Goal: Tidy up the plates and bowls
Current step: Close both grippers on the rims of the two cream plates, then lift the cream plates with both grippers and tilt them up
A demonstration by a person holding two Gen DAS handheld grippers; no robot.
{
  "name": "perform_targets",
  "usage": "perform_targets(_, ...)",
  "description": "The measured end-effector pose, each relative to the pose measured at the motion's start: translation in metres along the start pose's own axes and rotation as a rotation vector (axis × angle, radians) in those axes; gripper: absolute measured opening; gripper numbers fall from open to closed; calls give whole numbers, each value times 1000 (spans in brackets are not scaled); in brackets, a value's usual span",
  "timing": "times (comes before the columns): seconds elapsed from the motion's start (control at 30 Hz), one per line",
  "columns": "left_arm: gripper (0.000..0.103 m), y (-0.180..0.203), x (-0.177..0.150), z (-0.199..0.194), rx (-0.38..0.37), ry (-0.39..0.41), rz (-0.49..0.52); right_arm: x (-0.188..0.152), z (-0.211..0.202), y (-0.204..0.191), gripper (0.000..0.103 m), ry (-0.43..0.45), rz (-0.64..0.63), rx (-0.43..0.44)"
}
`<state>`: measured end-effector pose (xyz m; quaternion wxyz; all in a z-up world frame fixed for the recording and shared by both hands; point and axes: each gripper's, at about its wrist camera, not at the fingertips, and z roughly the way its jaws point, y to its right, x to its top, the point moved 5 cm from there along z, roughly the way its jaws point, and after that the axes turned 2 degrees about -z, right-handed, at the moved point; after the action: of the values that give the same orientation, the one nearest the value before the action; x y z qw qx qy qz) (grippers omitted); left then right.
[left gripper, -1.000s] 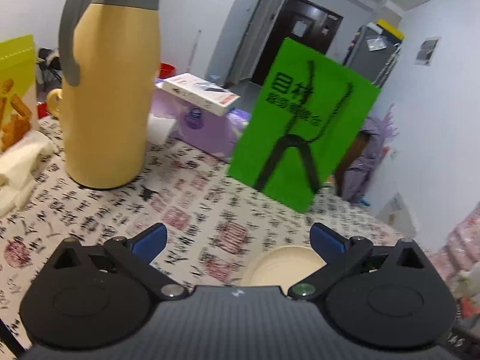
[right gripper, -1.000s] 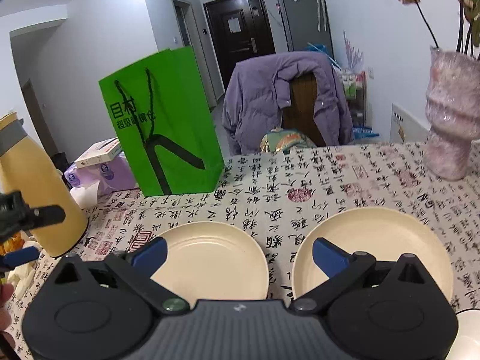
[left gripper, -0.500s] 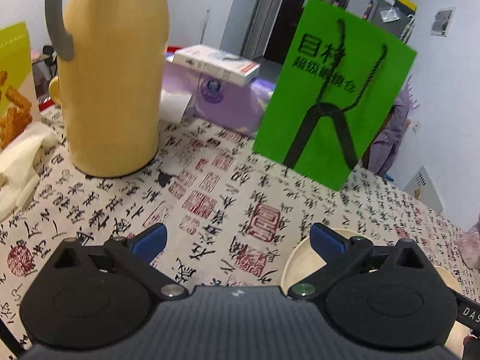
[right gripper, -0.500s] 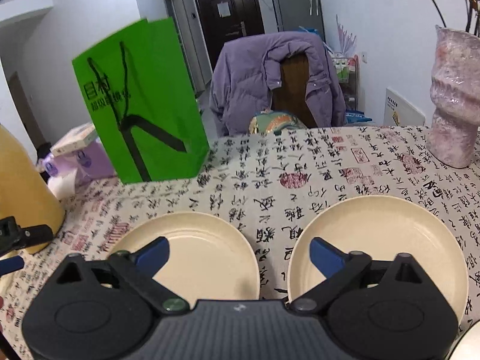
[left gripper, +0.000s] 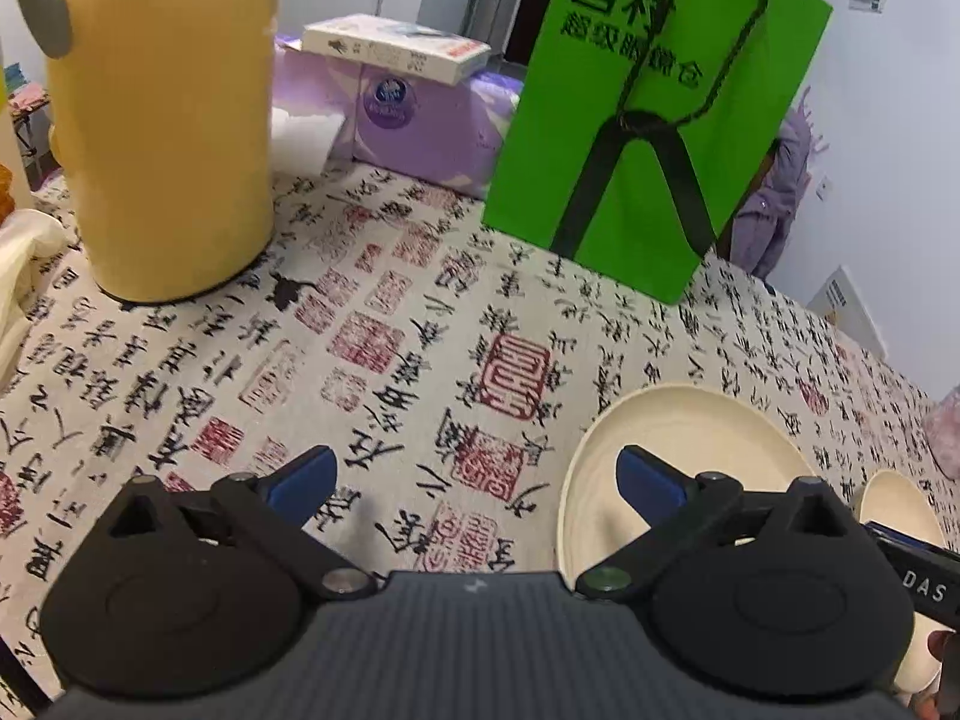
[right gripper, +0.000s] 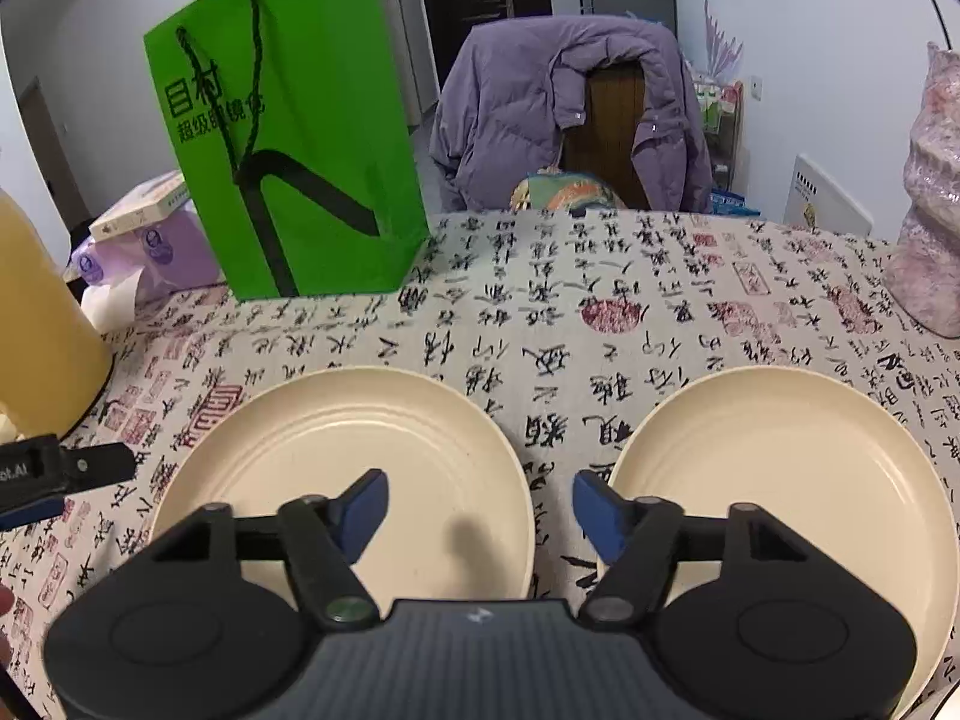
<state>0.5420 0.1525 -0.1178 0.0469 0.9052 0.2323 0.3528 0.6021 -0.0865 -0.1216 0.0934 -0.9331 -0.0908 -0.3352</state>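
Note:
Two cream plates lie side by side on the calligraphy-print tablecloth: the left plate (right gripper: 360, 450) and the right plate (right gripper: 798, 468). My right gripper (right gripper: 480, 504) hovers low over the gap between them. Its jaws are closing, and its left finger is over the left plate's right part. The pads press on nothing. My left gripper (left gripper: 474, 474) is open. Its right finger is over the left plate (left gripper: 690, 432) near the rim, its left finger over bare cloth. The right plate (left gripper: 900, 504) shows at that view's right edge.
A tall yellow thermos (left gripper: 162, 120) stands at the far left and a green paper bag (left gripper: 648, 120) behind the plates. Purple tissue packs (left gripper: 420, 126) carry a white box. A pink vase (right gripper: 930, 210) stands at the far right, and a chair with a purple jacket (right gripper: 570, 108) is behind the table.
Both grippers have sunk toward the table and tipped further down, so the plates look larger. The right gripper's jaws have narrowed. The left gripper's jaws stay wide.

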Motion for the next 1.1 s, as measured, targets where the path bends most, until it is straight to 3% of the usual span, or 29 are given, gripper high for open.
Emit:
perform_targets(0.13,102,7,-6,6,-3,-19,35,-2,5,1,62,-41,9,13)
perform_targets(0.27,93,16,-13,11,-20,-38,79,-4,15,5,57,-99,6,-11)
perform_targets(0.37,72,21,-17,16,-33,-68,102,-6,20,7,52,-121,6,-19)
perform_targets(0.5,52,24,-23,24,-47,-95,120,-7,21,5,51,-130,-14,-14)
perform_targets(0.57,51,25,-25,25,-49,-87,133,-8,23,2,44,-148,-32,-9)
perform_targets(0.63,49,28,-27,25,-97,-86,138,-9,25,0,41,-157,-46,-10)
perform_targets(0.8,21,32,-30,26,-123,-84,147,-8,26,-2,36,-152,-59,4)
perform_targets(0.93,21,35,-32,26,-109,-67,165,-8,25,0,23,-136,-52,-10)
perform_targets(1.1,21,36,-31,26,-96,-56,170,-7,21,1,19,-97,-74,-15)
